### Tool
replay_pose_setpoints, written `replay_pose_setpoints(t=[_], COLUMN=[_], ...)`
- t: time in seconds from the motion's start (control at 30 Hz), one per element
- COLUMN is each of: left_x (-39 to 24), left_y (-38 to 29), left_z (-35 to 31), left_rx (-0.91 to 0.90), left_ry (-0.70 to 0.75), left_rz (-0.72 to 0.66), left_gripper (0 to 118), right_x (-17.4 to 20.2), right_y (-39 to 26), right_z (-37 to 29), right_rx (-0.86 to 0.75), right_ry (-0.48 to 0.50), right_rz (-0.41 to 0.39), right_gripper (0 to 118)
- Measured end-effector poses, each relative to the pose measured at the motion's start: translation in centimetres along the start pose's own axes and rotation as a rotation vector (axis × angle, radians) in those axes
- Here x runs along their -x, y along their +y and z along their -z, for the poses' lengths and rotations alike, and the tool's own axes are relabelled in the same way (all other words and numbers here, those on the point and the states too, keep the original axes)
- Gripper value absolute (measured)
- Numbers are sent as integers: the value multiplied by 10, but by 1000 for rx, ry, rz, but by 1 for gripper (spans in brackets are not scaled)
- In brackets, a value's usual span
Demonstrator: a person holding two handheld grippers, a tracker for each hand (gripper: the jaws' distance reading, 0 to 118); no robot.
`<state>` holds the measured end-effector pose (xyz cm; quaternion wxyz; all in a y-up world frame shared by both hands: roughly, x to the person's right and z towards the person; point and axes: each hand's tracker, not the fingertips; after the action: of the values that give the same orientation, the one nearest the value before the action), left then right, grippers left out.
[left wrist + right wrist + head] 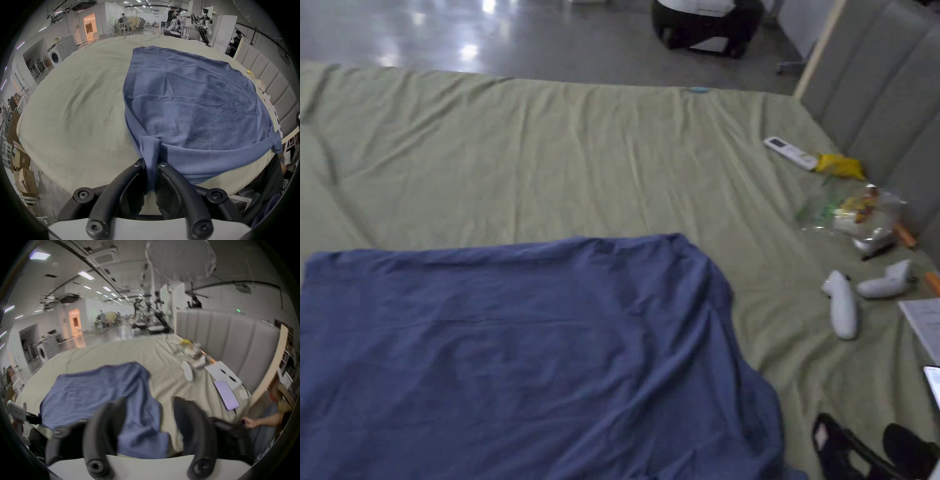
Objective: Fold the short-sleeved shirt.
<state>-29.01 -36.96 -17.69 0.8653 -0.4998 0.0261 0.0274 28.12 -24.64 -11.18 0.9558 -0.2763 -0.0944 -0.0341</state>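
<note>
we are looking at the blue shirt [519, 356] lying spread across the lower left of the head view, on the olive-green bed sheet [550, 162] that covers the bed. in the left gripper view, at the bottom centre of the frame, the left tongs [151, 165] are pinching a bunched corner of the shirt: the two black jaws are standing nearly together, with a vertical fold of blue cloth squeezed between them and rising above the tips. from there the shirt is stretching away toward the upper right of that frame. in the right gripper view the right tongs [149, 402] are standing wide apart at the bottom of the frame, with nothing clamped between the jaws; the near edge of the shirt is lying in the gap and partly behind the left-hand jaw, though the blur is keeping us from telling whether a jaw is touching it. at the right edge of the head view two white controllers [842, 303], a white remote [790, 152] and a clear plastic bag [862, 215] are resting on the sheet, well apart from the shirt.
</note>
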Motion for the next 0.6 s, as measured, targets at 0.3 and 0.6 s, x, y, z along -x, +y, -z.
replay_pose_setpoints(t=[0.3,0.6], left_x=[-4,-13], left_y=[1,0], left_z=[-6,-13], left_rx=[3,-7], left_ry=[-17,8], left_rz=[-41,-27], left_gripper=[11,11], right_x=[-15,6], right_y=[-66,-74], right_z=[57,69], right_rx=[332,432], right_ry=[121,125], right_rz=[143,122], right_gripper=[73,9])
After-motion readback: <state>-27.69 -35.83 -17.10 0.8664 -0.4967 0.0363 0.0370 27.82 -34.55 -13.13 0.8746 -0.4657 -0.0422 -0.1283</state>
